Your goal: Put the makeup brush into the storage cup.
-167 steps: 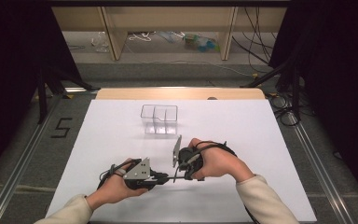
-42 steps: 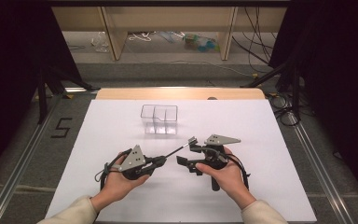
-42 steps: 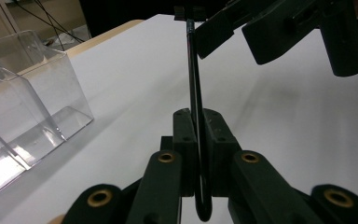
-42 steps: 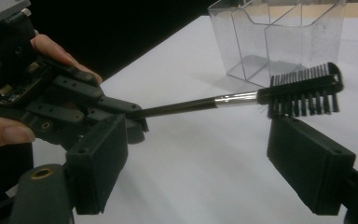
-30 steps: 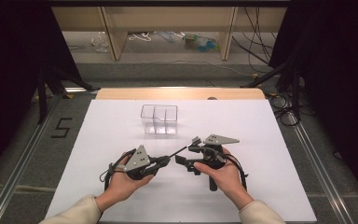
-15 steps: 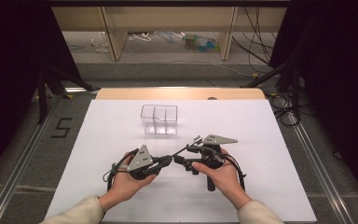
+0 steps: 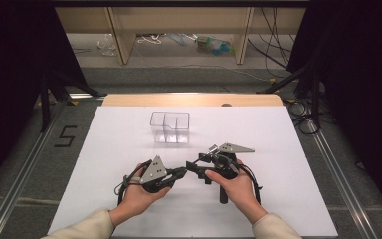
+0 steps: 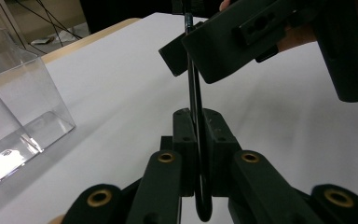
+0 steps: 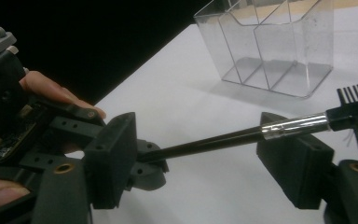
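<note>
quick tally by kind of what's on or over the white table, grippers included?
Handheld grippers: 2 (left gripper, right gripper)
Black brush with comb head: 1 (brush, handle clamped in the left gripper, passing between the right gripper's open jaws)
Clear divided organizer: 1 (organizer, compartments look empty)
Total: 4

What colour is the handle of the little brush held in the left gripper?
Black, with a shiny silver band near the comb end; the brush shows best in the right gripper view.
</note>
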{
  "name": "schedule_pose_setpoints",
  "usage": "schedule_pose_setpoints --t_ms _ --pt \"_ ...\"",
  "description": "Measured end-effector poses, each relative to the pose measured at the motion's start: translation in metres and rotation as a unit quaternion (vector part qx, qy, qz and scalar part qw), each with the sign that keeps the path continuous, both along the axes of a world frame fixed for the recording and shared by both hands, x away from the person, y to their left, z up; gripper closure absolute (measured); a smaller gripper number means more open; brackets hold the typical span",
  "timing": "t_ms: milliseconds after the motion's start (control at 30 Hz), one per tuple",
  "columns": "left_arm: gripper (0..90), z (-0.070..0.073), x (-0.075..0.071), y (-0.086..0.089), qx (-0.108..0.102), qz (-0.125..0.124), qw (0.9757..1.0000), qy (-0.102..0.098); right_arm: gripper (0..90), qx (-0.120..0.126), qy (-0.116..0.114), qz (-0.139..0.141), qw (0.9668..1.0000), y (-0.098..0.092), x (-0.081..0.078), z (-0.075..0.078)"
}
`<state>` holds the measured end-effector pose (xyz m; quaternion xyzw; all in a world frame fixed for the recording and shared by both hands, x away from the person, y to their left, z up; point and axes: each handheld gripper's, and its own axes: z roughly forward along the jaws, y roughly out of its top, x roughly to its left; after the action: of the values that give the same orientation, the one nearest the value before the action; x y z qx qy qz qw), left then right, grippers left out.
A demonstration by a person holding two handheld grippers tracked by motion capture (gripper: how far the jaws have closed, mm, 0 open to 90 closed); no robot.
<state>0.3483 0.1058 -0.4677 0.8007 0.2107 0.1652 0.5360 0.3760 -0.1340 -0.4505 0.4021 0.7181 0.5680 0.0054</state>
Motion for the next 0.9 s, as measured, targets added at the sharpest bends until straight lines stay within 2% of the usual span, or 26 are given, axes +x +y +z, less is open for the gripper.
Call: schedule_pose_setpoints --t_ms 33,133,267,300,367,433,467,533,600,667,700,733,767,833,867,900 --pt "84.5 0.0 0.0 0.0 0.001 -0.001 1.0 -0.002 34.0 0.0 -0.005 -0.003 1.0 -0.001 0.001 0.0" --pt "84.5 0.0 0.0 -0.001 0.0 0.001 1.0 -0.002 41.0 0.01 0.0 -0.007 0.9999 -0.002 0.001 0.001" --pt "84.3 -0.001 0.0 -0.001 0.002 0.0 1.0 -0.001 51.4 0.018 -0.011 -0.016 0.9996 -0.005 0.002 0.001" --pt "84.3 -0.001 -0.001 -0.002 0.0 0.004 1.0 0.003 54.1 0.021 -0.003 -0.017 0.9996 -0.005 0.001 0.002" --pt "84.3 -0.002 0.0 -0.002 -0.001 0.001 1.0 0.003 59.6 0.023 -0.014 -0.019 0.9995 -0.006 0.002 0.001" --pt "84.3 -0.002 -0.001 -0.002 -0.003 0.004 1.0 0.007 63.1 0.031 -0.01 -0.02 0.9992 -0.008 0.002 0.002" --pt "84.3 -0.002 -0.001 -0.002 -0.001 0.006 1.0 0.007 64.7 0.037 -0.002 -0.018 0.9991 -0.008 0.001 0.003" --pt "84.2 -0.003 -0.001 -0.003 0.002 0.004 0.9999 0.011 68.7 0.048 -0.001 -0.015 0.9987 -0.008 0.001 0.003" --pt "84.1 -0.003 0.0 -0.003 0.01 -0.001 0.9999 0.004 72.4 0.055 -0.007 -0.01 0.9984 -0.008 0.001 0.004" --pt "83.7 -0.005 -0.001 -0.004 0.011 -0.002 0.9999 0.011 76.5 0.063 -0.01 -0.003 0.9979 -0.007 0.0 0.005" --pt "83.3 -0.005 -0.001 -0.005 0.02 -0.007 0.9997 0.011 79.5 0.067 -0.008 0.003 0.9977 -0.006 -0.001 0.007" --pt "81.6 -0.006 -0.001 -0.005 0.026 -0.011 0.9995 0.016 85.0 0.075 -0.004 0.015 0.9971 -0.005 -0.001 0.008" --pt "78.4 -0.006 -0.001 -0.006 0.022 -0.01 0.9995 0.021 85.4 0.072 -0.012 0.02 0.9971 -0.004 -0.002 0.008" --pt "65.0 -0.005 -0.001 -0.007 0.019 -0.011 0.9995 0.025 85.5 0.065 -0.014 0.034 0.9972 -0.004 -0.003 0.012" --pt "60.2 -0.004 -0.001 -0.006 0.016 -0.012 0.9996 0.02 85.5 0.055 -0.033 0.033 0.9974 -0.004 -0.003 0.013" --pt "56.2 -0.002 -0.001 -0.006 0.007 -0.013 0.9996 0.024 85.5 0.041 -0.031 0.033 0.9981 -0.004 -0.005 0.016"
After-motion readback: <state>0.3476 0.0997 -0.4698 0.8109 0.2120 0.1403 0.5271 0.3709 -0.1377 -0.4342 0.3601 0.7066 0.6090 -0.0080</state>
